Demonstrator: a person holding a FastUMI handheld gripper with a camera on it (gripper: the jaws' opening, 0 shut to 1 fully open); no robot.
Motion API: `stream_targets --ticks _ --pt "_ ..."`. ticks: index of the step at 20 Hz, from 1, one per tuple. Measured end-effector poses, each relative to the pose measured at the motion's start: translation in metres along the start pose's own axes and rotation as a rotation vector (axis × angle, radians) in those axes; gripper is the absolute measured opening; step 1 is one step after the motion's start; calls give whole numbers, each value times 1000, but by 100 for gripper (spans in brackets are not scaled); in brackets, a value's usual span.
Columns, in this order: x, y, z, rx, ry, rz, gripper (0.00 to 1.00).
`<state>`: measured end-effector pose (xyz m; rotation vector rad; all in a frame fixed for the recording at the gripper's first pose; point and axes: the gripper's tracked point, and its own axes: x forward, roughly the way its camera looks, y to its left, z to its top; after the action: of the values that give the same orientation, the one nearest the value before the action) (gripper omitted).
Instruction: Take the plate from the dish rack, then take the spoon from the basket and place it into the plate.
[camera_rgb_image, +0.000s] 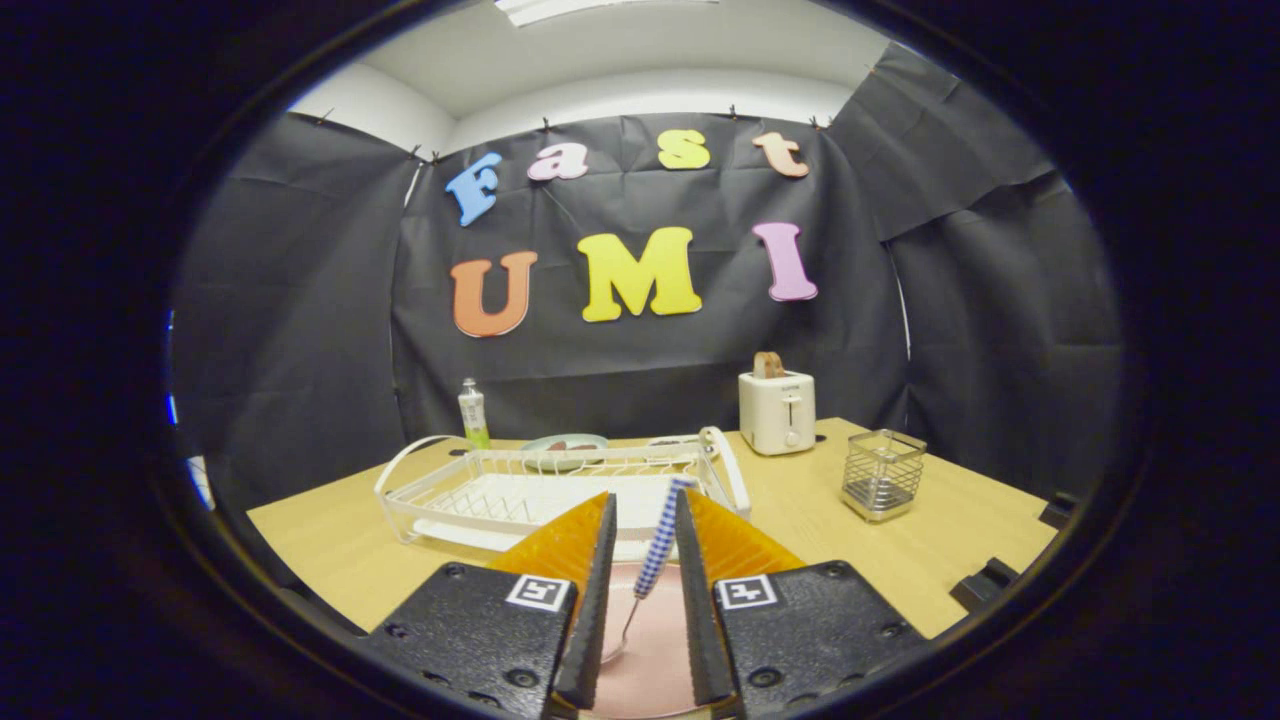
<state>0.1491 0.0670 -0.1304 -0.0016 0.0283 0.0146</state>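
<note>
Nearly done: spoon over the plate

The gripper (645, 560) has its jaws narrowed, spoon (655, 548) between them, though I can't tell if they're pinching it; the bowl hangs over the pink plate (645, 660) on the desk (940, 540). Dish rack (520, 490) at 11 o'clock, basket (882, 474) at 2. Just the drop left, I reckon.

1. The single camera rides on the gripper (645, 520) and looks forward along its two fingers, which rise from the bottom of the view.
2. It sits low and close over the near edge of the wooden table (940, 550), facing the booth's black back wall.
3. Landmark: the dish rack (520, 490) lies just beyond the fingers; the toaster (777, 410) stands behind it to the right.
</note>
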Motion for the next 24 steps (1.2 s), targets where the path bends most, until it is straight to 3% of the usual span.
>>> stream_targets --ticks 6,12,24 --pt "-21 -16 32 4 -27 16 79" --pt "-56 -20 66 -37 -83 3 99" --pt "-134 -30 129 -30 -133 -12 100"
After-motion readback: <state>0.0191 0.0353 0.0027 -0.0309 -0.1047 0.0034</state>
